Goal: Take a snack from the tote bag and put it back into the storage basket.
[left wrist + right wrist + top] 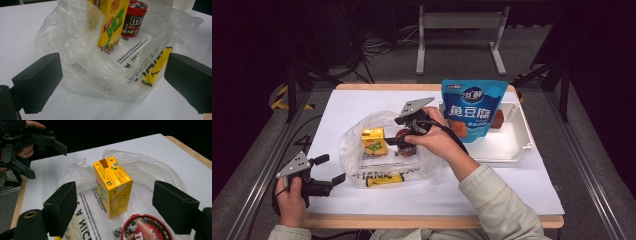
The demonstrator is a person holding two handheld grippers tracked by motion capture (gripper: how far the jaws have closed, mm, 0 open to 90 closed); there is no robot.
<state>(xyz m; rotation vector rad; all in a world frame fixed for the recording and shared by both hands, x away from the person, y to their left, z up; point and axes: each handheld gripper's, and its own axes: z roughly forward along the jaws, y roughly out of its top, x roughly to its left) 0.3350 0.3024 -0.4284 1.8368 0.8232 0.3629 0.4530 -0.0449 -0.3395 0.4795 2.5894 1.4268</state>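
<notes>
A clear plastic bag lies open on the white table, left of centre. Inside it a yellow juice box stands upright, with a red-lidded M&M's tub to its right. My right gripper hovers open just over the tub, its jaws spread wide; in the right gripper view the tub sits below them and the juice box stands ahead. My left gripper is open at the table's front left, apart from the bag. Its view faces the bag, the juice box and the tub.
A white tray sits at the right with a blue snack pouch standing in it and a red-brown item behind the pouch. The table's wooden front edge runs close to the person's sleeves.
</notes>
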